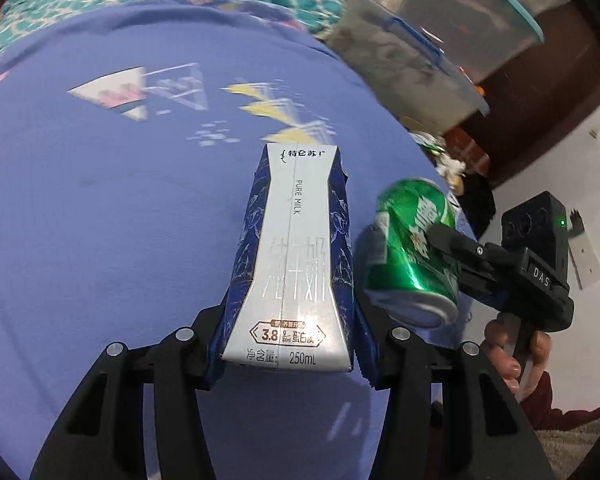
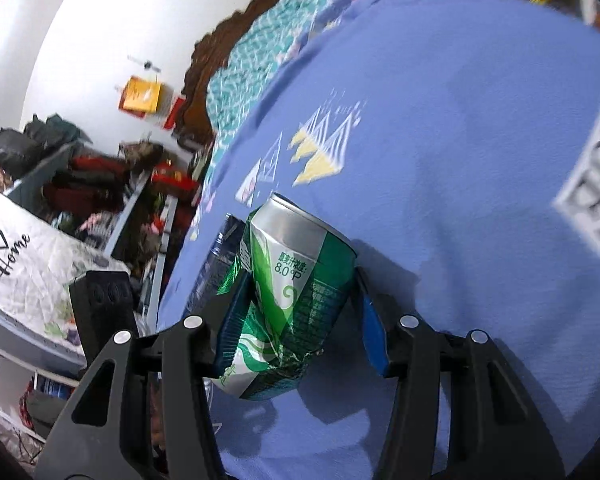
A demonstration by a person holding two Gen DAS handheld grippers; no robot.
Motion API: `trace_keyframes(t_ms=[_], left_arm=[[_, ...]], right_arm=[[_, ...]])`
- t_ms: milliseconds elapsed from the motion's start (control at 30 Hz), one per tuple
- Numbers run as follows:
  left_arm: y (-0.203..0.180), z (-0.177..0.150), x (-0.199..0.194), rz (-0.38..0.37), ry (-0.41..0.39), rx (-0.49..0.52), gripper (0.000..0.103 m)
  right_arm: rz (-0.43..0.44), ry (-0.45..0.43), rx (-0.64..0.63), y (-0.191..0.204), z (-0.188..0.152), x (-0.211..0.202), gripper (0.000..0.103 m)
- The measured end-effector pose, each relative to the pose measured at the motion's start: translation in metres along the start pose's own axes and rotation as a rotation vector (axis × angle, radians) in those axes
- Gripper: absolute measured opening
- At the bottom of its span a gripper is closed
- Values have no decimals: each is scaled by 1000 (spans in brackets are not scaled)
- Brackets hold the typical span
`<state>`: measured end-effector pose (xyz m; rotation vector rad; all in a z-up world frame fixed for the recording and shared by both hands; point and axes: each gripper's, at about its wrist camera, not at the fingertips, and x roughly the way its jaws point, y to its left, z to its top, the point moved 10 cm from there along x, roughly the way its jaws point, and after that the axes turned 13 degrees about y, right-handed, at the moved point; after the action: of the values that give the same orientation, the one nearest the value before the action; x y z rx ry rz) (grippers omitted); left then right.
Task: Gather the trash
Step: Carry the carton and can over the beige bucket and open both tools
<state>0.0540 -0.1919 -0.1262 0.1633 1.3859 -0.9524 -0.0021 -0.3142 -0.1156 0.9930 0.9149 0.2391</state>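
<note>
A white and dark blue 250 mL milk carton [image 1: 292, 256] points away from the camera, and my left gripper [image 1: 290, 340] is shut on its lower sides, holding it above the blue bedsheet [image 1: 100, 208]. To its right is a dented green drink can [image 1: 404, 276]. In the right wrist view that can [image 2: 296, 292] sits tilted between the blue pads, with my right gripper [image 2: 300, 328] shut on it. The carton's edge [image 2: 216, 256] shows just left of the can. A hand [image 1: 508, 360] grips the right gripper's handle.
The bed carries a blue sheet with triangle prints and a teal patterned blanket [image 2: 244, 64]. Clear plastic storage boxes [image 1: 420, 60] stand beyond the bed's edge, with a small heap of wrappers [image 1: 448, 160] below them. A cluttered shelf [image 2: 100, 192] stands by the white wall.
</note>
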Motion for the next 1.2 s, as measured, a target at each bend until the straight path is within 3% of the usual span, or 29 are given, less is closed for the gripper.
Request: trace_keyframes(t_ms=[233, 500, 667, 900, 1067, 1200], left_arm=[[-59, 40, 33, -26, 49, 88, 48], [-165, 128, 82, -80, 108, 228, 48], [-226, 182, 127, -95, 141, 295, 48], [-270, 248, 202, -139, 197, 258, 48], [-273, 262, 241, -143, 246, 222, 48], [-263, 271, 261, -93, 251, 210, 48]], right_arm=[[-24, -138, 52, -42, 26, -55, 52], [-121, -360, 107, -113, 85, -159, 52], [-158, -449, 171, -170, 129, -223, 52], [-220, -426, 193, -225, 179, -261, 52], [-262, -312, 177, -247, 198, -242, 52], [-294, -270, 160, -254, 205, -224, 52]])
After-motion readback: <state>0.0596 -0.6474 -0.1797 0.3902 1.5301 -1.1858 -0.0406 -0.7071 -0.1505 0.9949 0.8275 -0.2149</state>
